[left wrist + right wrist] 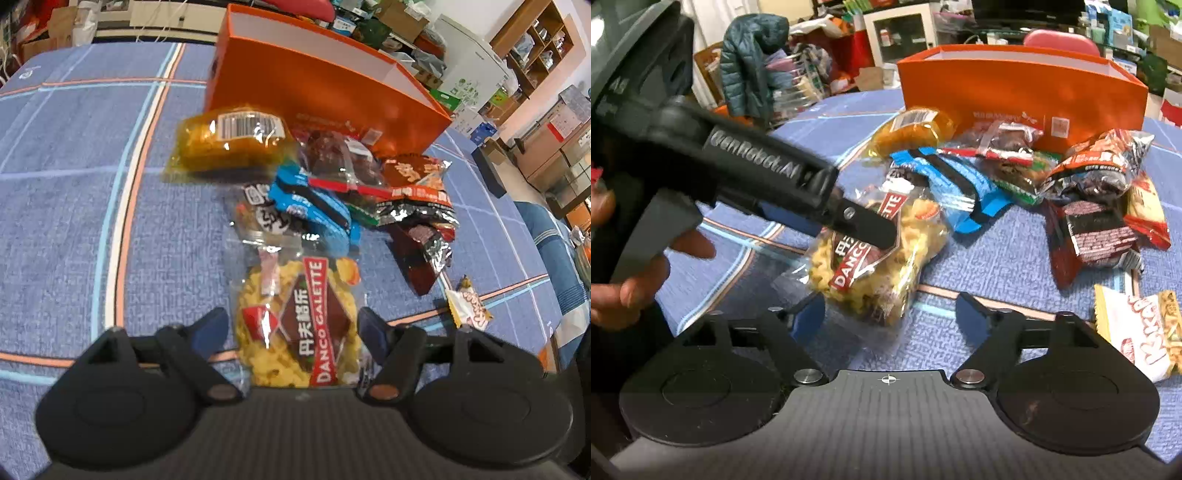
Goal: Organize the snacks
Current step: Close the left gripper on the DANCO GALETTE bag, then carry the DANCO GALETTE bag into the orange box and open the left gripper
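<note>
Orange box (pixel 321 92), upper centre of the left view, open-topped; your snack pile lies against its near wall. Bare blue tablecloth (pixel 74 221) at left gives swing room. Danco Galette bag (pixel 299 325), lower centre, sits between the spread, empty fingers of the left gripper (pixel 293 328). Likely light, crinkly, brittle inside: pinch mid-body gently. Right gripper (pixel 890 314) gapes wide, holding nothing.

Bright indoor light (fisheye-warped, blurred edges)
</note>
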A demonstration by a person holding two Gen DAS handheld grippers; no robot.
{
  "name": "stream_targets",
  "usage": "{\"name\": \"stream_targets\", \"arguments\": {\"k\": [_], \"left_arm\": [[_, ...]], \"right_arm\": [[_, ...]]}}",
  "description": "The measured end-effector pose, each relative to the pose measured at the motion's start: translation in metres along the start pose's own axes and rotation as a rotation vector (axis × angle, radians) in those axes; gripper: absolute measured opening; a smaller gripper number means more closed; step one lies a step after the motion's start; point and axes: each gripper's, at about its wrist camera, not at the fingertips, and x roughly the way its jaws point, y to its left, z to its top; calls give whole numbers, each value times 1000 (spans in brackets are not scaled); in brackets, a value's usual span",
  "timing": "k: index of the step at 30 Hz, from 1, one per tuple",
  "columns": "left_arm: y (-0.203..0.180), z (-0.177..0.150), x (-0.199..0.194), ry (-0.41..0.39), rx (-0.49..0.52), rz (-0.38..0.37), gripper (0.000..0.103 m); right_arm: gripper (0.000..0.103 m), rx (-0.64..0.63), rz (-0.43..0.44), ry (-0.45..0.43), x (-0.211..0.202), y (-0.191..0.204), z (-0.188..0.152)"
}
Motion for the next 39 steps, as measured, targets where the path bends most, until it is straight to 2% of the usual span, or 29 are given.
{"name": "stream_targets", "arguments": {"k": [3,6,9,10,17,21,29,36,37,38,39], "left_arm": [[2,1,10,8,-10,0,66],[2,2,9,-3,-11,-16,62],[1,2,-1,-3,-17,-31,59],[1,2,-4,-5,-22,-39,56],[-15,21,-18,-29,-57,-65,56],[-37,60,-25,-66,-30,-88,56],[-87,178,-7,-149,44,-75,56],[-93,255,62,-143,41,-47,56],[-91,260,72,-141,41,-37,60],[-88,265,79,-143,44,-20,69],[-86,269,85,-145,48,12,71]], "right_arm": [[67,-83,-33,-21,10,12,-2],[53,-155,-41,-40,15,23,1],[39,-147,-43,-51,6,24,5],[39,-131,-29,-50,2,20,7],[39,-123,-48,-96,-26,17,20],[39,-117,-73,-152,-43,-6,54],[38,-127,-110,-226,-46,-83,160],[37,-125,-142,-169,5,-160,228],[37,-115,-140,-157,16,-169,233],[37,-106,-139,-145,26,-178,235],[38,-96,-138,-135,35,-185,236]]}}
